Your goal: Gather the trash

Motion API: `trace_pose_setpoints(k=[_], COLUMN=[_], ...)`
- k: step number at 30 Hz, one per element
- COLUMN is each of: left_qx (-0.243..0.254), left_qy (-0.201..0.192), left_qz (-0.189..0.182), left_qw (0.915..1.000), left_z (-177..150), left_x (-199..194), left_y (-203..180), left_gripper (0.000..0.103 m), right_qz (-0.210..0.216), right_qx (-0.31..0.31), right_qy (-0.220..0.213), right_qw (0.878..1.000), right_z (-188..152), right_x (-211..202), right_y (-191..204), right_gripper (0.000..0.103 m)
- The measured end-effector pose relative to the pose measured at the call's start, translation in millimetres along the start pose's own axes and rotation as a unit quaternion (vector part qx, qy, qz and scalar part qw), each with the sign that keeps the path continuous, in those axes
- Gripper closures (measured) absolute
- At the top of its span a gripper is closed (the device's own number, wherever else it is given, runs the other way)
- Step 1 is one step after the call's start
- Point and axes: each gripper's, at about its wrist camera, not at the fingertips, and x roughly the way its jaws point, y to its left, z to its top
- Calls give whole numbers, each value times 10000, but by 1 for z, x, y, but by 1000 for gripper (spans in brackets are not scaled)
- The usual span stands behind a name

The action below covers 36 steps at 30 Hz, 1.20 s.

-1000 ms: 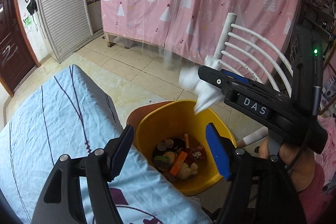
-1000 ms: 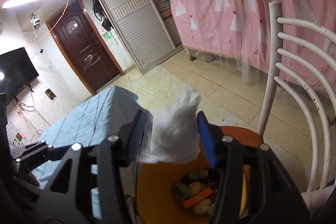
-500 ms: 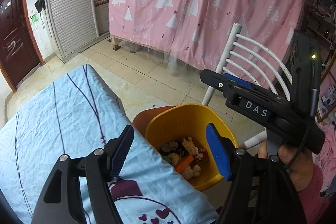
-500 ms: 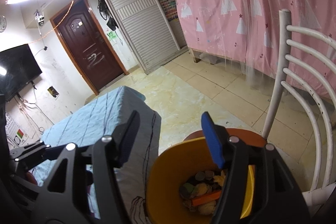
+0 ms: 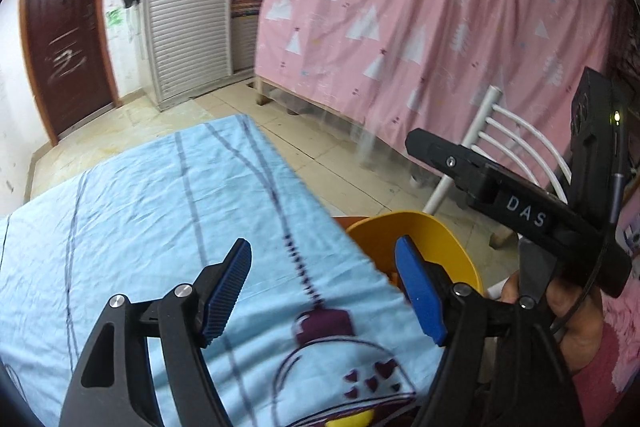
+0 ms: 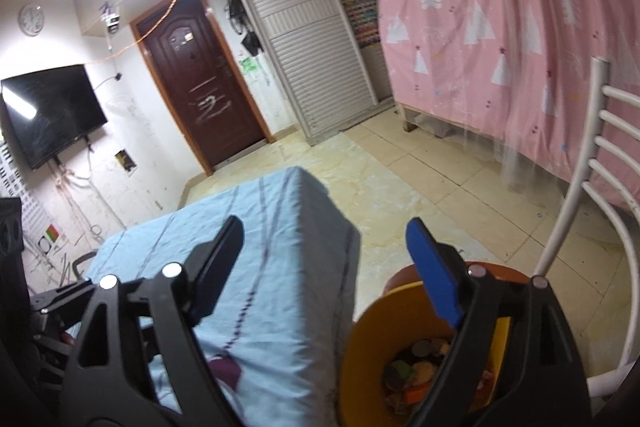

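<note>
A yellow trash bin (image 5: 424, 239) stands on a brown chair seat beside the table; in the right wrist view the bin (image 6: 368, 339) holds mixed scraps (image 6: 416, 371). My left gripper (image 5: 324, 283) is open and empty above the light blue tablecloth (image 5: 160, 211), near its right edge by the bin. My right gripper (image 6: 324, 259) is open and empty, above the table corner and the bin's rim. The right gripper's body (image 5: 516, 211) shows in the left wrist view, above and right of the bin. No loose trash shows on the cloth.
A white slatted chair back (image 6: 592, 163) rises right of the bin. A pink curtain (image 5: 420, 27) hangs behind it. Tiled floor (image 6: 432, 187), a brown door (image 6: 200, 75) and a wall TV (image 6: 52, 111) lie beyond the table (image 6: 280, 227).
One second ago my right gripper held a white crumpled tissue over the bin; it let go and now is open and empty. Both grippers have swung left, toward the table.
</note>
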Motion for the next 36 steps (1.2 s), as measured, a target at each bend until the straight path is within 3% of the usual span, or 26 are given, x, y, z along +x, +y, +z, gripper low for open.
trace_pose_setpoints(k=[10,18,28,36], left_qx=[-469,-923,-1311,-1542], left_qy=[-627,-915,-1210,-1324], left_qz=[787,1312,2139,2337], left_qw=[9938,9828,9604,9508], left_z=[-16,-25,-48,-60], left_x=[-45,-72,-109,-129], left_y=[55,99,154,182], left_gripper=[35,33,33,31], right_qz=[432,643,812,883], right_qx=[-274,-519,-955,-1262], right_qy=[-45,64,125,153], right_qw=[9987,9966,9920,9880], right_z=[-8,-18,-30,-40], right_x=[11,23,31,32], right_y=[63,109,159,188], right_gripper=[6,6,6,6])
